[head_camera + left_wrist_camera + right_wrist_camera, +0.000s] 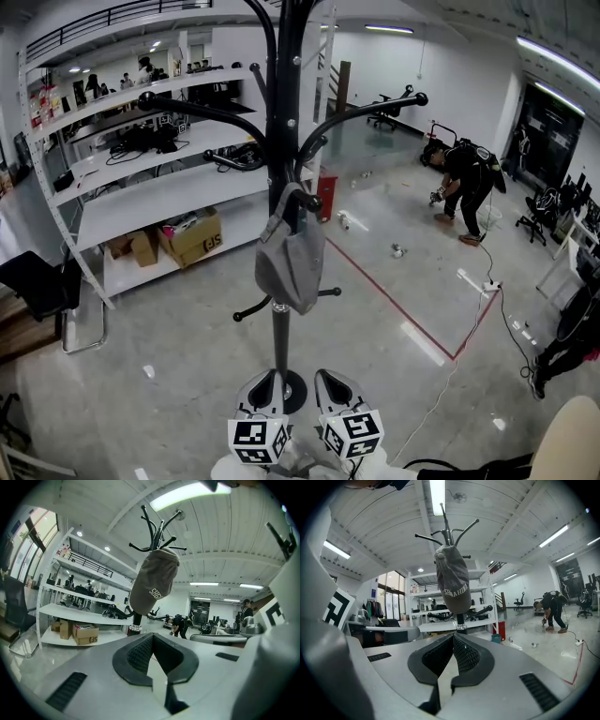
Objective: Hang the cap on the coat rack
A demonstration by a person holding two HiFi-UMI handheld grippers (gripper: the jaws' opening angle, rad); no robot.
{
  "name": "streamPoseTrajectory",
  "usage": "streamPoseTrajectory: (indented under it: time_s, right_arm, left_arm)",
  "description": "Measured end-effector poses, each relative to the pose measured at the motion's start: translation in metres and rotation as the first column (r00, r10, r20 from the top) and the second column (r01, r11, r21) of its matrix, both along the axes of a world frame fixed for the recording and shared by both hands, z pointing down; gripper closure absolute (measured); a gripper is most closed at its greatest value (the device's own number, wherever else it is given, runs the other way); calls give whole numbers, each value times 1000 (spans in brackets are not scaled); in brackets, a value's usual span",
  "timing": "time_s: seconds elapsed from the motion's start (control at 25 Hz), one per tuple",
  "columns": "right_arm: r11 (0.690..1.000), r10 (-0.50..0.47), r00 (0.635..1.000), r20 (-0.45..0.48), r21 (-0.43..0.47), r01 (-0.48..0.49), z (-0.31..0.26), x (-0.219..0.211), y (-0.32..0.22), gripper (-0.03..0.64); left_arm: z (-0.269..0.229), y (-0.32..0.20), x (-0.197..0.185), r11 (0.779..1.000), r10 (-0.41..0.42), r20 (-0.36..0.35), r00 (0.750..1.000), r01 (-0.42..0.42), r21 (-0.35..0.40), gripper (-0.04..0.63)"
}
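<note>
Gray cap [289, 251] hangs on the coat rack [281, 112]; left gripper [266, 386] and right gripper [330, 382] jaws closed, empty, so just back away gently.

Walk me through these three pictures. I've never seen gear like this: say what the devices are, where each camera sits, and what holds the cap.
No robot here: a person holds two hand-held grippers, each a two-jaw clamp with a marker cube. The head view comes from a camera on the person's head, looking down; the left gripper and right gripper show at its bottom edge. The other two pictures come from cameras riding on each gripper, looking along its jaws. In both, the jaws are shut with nothing between them. The grey cap hangs on a hook of the black coat rack, which stands on the polished floor just ahead. Neither gripper touches it. Behind stand white shelves, and another person bends over farther off.
</note>
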State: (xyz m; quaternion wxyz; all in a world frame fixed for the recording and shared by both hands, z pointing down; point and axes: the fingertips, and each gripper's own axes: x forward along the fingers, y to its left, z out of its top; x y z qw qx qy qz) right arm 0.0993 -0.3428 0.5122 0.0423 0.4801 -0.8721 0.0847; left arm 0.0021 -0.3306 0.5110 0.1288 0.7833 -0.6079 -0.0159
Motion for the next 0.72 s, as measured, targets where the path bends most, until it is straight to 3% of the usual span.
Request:
streamPoseTrajectory:
  time_s: [0.2, 0.52, 0.72]
  right_arm:
    - [999, 37, 999, 2, 8, -37, -7, -1, 12, 607]
    - [986, 163, 987, -4, 16, -163, -3, -27, 44, 607]
    - [986, 167, 986, -5, 25, -167, -6, -45, 72, 607]
  left_arm:
    - [-14, 12, 2, 999, 38, -21, 999, -37, 29, 594]
    - [-17, 45, -18, 983, 177, -5, 984, -177, 48, 594]
    - [-14, 64, -32, 981, 189, -12, 982, -188, 36, 594]
